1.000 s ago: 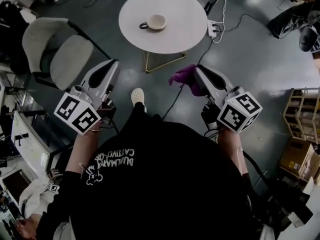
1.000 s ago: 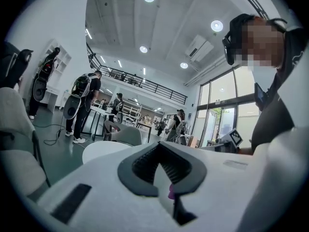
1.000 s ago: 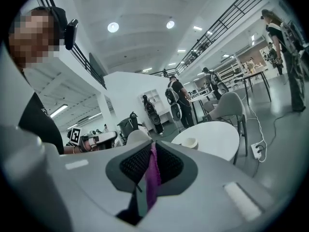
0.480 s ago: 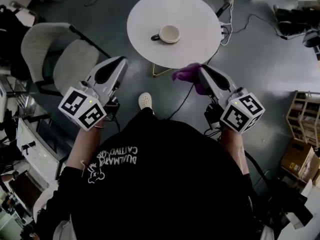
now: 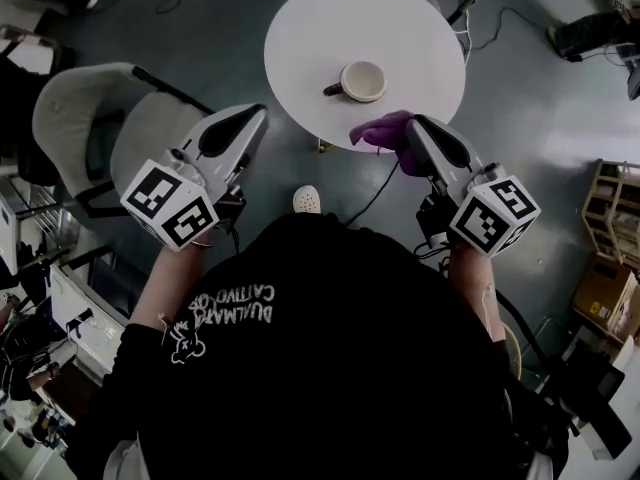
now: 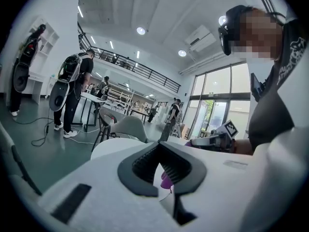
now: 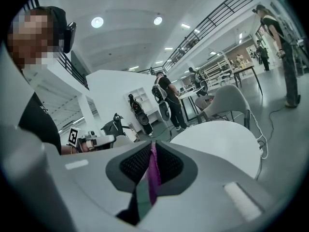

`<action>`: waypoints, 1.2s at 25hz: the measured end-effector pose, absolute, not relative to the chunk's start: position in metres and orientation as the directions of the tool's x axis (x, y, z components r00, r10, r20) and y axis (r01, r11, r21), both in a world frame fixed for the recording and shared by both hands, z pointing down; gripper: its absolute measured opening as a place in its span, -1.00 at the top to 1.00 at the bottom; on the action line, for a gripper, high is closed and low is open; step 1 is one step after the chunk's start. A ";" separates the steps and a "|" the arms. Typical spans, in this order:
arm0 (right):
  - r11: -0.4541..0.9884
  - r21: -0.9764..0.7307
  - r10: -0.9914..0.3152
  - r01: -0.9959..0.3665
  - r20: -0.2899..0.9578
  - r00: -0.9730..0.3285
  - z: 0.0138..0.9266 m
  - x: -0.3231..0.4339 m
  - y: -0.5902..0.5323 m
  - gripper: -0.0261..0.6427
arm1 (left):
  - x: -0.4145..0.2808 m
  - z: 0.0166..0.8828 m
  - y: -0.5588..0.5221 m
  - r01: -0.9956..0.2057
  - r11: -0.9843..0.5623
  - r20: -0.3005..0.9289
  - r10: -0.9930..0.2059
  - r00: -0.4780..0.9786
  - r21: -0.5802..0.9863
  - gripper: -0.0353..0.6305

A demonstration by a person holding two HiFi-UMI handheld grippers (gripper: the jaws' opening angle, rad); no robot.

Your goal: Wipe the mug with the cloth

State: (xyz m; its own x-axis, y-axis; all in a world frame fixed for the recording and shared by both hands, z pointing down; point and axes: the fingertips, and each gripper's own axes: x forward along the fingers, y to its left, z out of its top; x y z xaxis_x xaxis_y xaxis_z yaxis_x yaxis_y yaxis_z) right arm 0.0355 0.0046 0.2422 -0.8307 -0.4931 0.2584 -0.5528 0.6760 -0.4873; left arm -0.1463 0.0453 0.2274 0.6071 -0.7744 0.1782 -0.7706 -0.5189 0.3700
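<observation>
Head view: since a second ago the table (image 5: 310, 28) and the mug (image 5: 362, 80) have slid lower in the picture and nearer the person, and both grippers have closed in on the table's near edge. The cloth (image 5: 385, 131), which hung over the floor before, now overlaps that edge. The mug stands upright at mid-table, well apart from the cloth, mouth up so its long axis runs toward the camera, handle pointing to the picture's left and slightly toward the person. The left gripper (image 5: 255, 118) is over the floor just beside the table, near a chair (image 5: 100, 118). The right gripper (image 5: 415, 123) carries the purple cloth bunched at its tip. White print on the black shirt (image 5: 300, 368) is skewed; one word looks like "CATTIVO", though I can't be sure. Each cube (image 5: 170, 205) bears black-and-white square markers, no letters.

Left gripper view: the dark pads meet at the tip with nothing pinched between them. A purple scrap shows in the gap lower down (the cloth beyond the jaws, it seems). The table lies ahead.

Right gripper view: the jaws are clamped on the cloth, a purple fold standing up between the pads. The table is ahead to the right.
</observation>
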 end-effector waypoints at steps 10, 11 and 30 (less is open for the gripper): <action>0.623 -0.505 -0.528 -0.598 0.292 -0.797 0.263 0.043 -0.002 0.82 | -0.099 0.256 0.021 -0.695 -0.617 0.241 -0.659 0.713 0.370 0.88; 0.624 -0.502 -0.526 -0.598 0.295 -0.797 0.262 0.044 0.001 0.82 | -0.092 0.254 0.022 -0.692 -0.622 0.245 -0.653 0.717 0.367 0.88; 0.318 -0.730 -0.658 -0.604 0.289 -0.695 0.350 -0.003 -0.026 0.82 | -0.087 0.353 -0.015 -0.746 -0.580 0.466 -0.588 0.661 0.326 0.64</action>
State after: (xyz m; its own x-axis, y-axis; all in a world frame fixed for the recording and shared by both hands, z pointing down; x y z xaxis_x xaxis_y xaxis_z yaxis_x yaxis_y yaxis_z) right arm -0.0028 -0.0261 0.3500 -0.6954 -0.6579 0.2892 -0.6045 0.3179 -0.7304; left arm -0.0872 -0.0155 0.3533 0.6610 -0.5882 0.4660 -0.7463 -0.5804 0.3260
